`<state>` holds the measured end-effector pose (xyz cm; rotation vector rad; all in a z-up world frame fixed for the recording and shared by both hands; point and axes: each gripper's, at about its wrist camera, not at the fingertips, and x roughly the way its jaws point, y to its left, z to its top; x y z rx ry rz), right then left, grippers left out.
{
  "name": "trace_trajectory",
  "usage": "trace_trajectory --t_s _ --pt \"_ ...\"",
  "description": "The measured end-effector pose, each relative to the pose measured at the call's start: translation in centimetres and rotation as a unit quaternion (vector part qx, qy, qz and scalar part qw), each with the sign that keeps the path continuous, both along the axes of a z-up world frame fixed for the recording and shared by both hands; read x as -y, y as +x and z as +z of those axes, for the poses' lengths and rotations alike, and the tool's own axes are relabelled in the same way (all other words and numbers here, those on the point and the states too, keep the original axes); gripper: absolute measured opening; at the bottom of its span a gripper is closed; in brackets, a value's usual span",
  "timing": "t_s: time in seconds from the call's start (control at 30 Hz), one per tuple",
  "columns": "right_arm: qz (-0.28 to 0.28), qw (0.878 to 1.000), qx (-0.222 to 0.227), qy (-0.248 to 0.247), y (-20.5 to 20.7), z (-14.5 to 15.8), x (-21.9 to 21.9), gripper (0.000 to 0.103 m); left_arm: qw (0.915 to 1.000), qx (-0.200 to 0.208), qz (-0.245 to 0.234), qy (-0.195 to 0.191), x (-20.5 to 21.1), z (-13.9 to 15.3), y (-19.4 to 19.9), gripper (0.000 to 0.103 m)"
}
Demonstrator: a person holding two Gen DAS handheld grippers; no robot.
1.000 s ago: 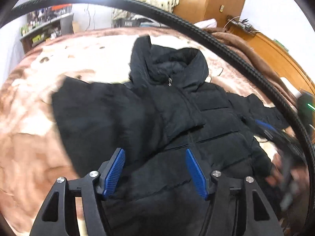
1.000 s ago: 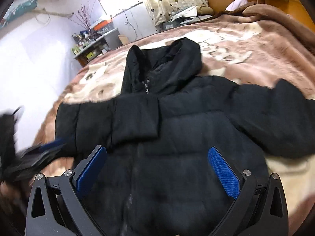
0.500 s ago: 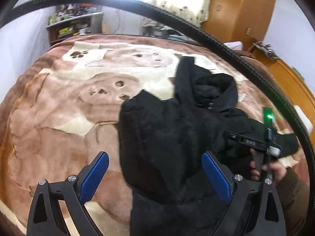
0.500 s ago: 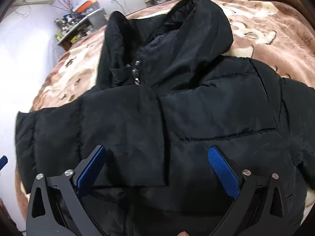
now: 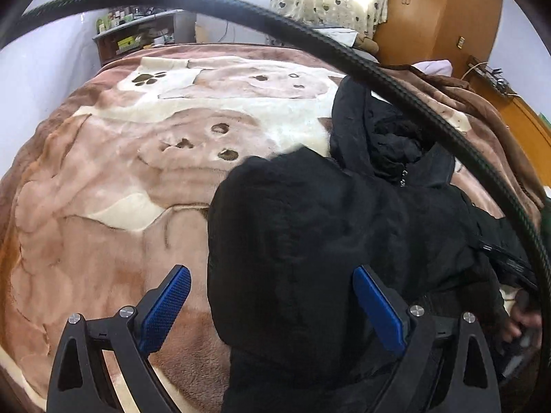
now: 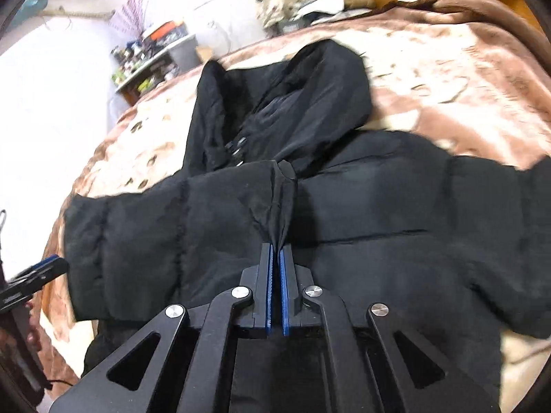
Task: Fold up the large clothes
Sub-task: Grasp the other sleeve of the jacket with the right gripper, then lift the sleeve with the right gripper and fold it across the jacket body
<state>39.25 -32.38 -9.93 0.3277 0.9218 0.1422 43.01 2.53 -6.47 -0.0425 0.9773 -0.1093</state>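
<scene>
A black hooded puffer jacket [image 5: 310, 234] lies face up on the bed, its left sleeve folded across the chest. My left gripper [image 5: 270, 275] hangs open and wide over the sleeve's outer edge, its blue pads [image 5: 165, 303] clear of the cloth. In the right wrist view the jacket [image 6: 396, 206] fills the middle, with the hood [image 6: 310, 79] at the far end. My right gripper [image 6: 275, 251] is shut on a pinched ridge of jacket cloth near the folded sleeve's cuff. The left gripper [image 6: 34, 272] shows at the left edge of that view.
A brown and cream paw-print blanket [image 5: 120, 206] covers the bed. A black cable [image 5: 310, 31] arcs across the left wrist view. A cluttered shelf [image 5: 137, 34] and a wooden wardrobe [image 5: 430, 10] stand beyond the bed. A hand [image 5: 520, 323] shows at the lower right.
My right gripper went from wide open to shut, pinching jacket cloth. My left gripper opened wider and moved left, from over the jacket's chest to its left edge.
</scene>
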Motion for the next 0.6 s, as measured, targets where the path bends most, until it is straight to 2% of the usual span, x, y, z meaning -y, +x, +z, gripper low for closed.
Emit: trace_trajectory --t_s 0.07,0.2,0.3,0.37,0.47,0.6 --pt "-0.014 1.000 0.000 -0.022 -0.7 0.3 0.8 0.003 0.9998 -0.002 -0.001 0.021 0.9 -0.6 0.6 0.096" --pt "-0.018 0.998 -0.026 -0.052 -1.4 -0.3 1.2 0.003 0.9974 -0.034 -0.009 0.064 3.1 -3.4 2.0 0.096" --pt "-0.019 0.995 -0.035 -0.091 -1.6 -1.2 1.1 0.003 0.9961 -0.056 0.006 0.067 3.7 -5.1 2.8 0.096" --pt "-0.023 0.995 -0.051 -0.087 -1.4 -2.0 1.5 0.003 0.9961 -0.070 0.022 0.049 3.4 -6.0 3.2 0.096" --pt "-0.020 0.994 -0.059 -0.085 -1.5 -2.9 2.0 0.004 0.9951 -0.078 0.038 0.047 2.9 -6.8 3.6 0.096" --pt "-0.026 0.994 -0.066 -0.078 -1.5 -3.3 2.2 0.008 0.9940 -0.074 0.031 0.074 3.2 -7.3 3.6 0.096"
